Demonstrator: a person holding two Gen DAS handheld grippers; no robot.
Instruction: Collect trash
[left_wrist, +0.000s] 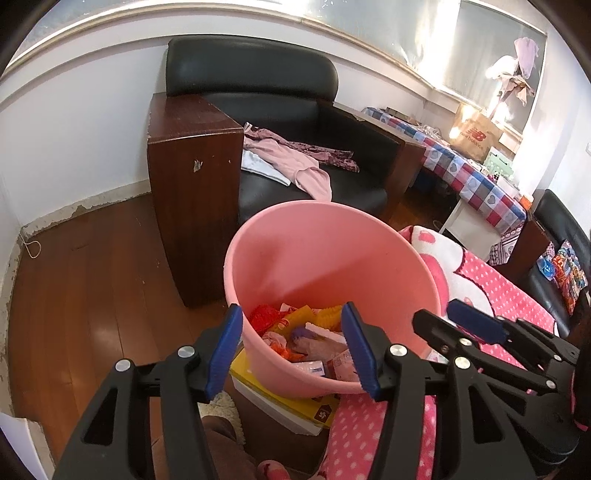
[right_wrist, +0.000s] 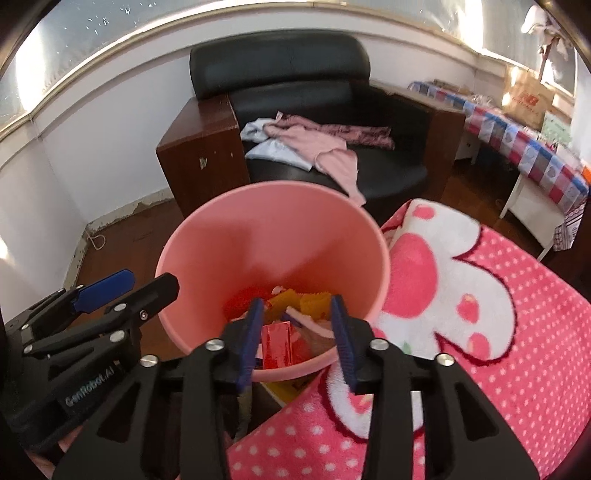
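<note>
A pink bucket (left_wrist: 332, 229) (right_wrist: 273, 206) stands in front of me, and mixed trash (left_wrist: 295, 332) lies in its bottom: red, yellow and white wrappers. My left gripper (left_wrist: 295, 350) hangs open over the bucket's near rim, with nothing between its blue pads. My right gripper (right_wrist: 297, 339) is also above the near rim, its jaws apart. A red wrapper (right_wrist: 280, 343) shows between its fingers, loose inside the bucket, and the pads do not press on it. Each gripper appears in the other's view: the right gripper (left_wrist: 437, 313) and the left gripper (right_wrist: 147, 282).
The bucket rests on a yellow and white box (left_wrist: 280, 402). A pink dotted blanket (right_wrist: 498, 295) lies to its right. Behind it stands a black armchair (left_wrist: 295, 110) with clothes (left_wrist: 295, 158) on the seat. A table with a checked cloth (left_wrist: 472, 177) is at the far right, and wooden floor (left_wrist: 92, 277) lies to the left.
</note>
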